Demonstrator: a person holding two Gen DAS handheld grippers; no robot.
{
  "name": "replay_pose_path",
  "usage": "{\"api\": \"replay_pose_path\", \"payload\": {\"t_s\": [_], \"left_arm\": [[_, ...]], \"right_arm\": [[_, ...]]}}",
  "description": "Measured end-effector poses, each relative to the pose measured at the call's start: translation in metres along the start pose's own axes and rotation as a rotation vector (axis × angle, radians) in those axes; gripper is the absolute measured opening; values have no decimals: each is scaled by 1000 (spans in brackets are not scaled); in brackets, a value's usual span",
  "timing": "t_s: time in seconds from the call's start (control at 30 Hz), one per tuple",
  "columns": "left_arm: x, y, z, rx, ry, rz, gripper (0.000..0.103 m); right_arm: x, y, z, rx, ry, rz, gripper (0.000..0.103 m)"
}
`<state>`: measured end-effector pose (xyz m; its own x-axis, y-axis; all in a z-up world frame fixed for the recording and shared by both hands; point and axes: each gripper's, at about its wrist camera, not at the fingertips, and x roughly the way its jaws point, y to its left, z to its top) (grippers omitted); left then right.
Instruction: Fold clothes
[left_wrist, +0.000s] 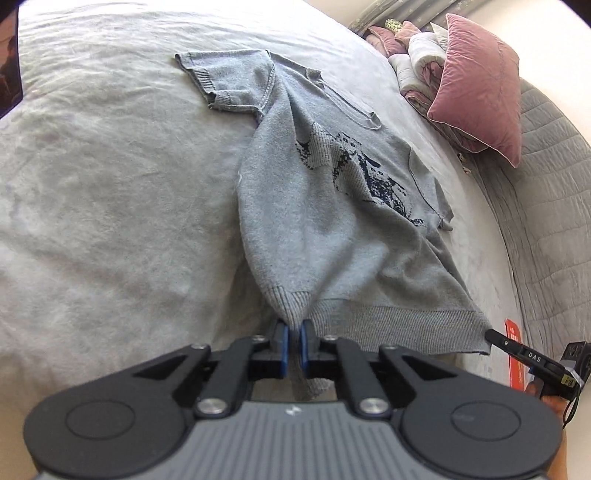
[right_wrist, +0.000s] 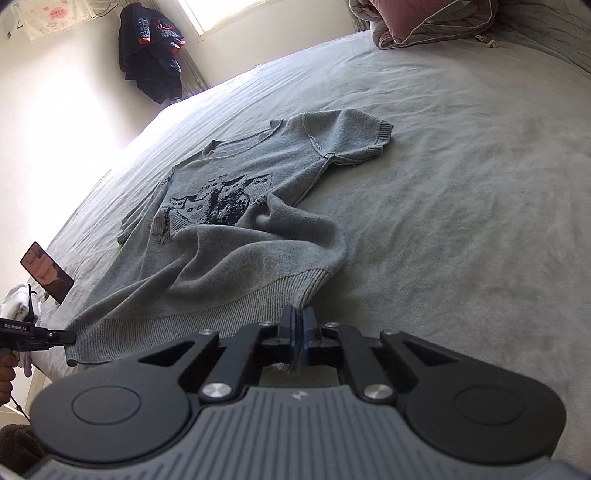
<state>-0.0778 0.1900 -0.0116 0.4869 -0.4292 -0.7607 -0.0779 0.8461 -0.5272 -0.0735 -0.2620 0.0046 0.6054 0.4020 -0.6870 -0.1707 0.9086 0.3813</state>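
Grey ribbed hem is pinched tight in both grippers: the left gripper clamps one bottom corner of the sweater, the right gripper the other. The sweater lies face up on the bed, sleeves spread, no fold made yet, so nearly all the folding remains. No baskets or other containers are in view; pillows sit beyond.
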Motion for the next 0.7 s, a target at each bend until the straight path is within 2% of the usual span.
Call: {"api": "replay_pose_path", "payload": {"t_s": [0.23,0.37,0.53,0.63,0.7], "left_arm": [[-20,-5,-7,68,21,47,6],[-8,-5,-7,95,68,92,6],[18,2,-7,111,112,148,6],[24,11,-4,93,132,134,8],[22,18,3,68,120,102,12]], "right_arm": [[-28,19,-8,-41,77,-7,5],[-28,27,-11,-74,107,-23,5],[-4,19,-18,-69,178,-59,5],[14,10,-22,-44,227,-73,6],[18,5,-21,-22,236,-69,13]]}}
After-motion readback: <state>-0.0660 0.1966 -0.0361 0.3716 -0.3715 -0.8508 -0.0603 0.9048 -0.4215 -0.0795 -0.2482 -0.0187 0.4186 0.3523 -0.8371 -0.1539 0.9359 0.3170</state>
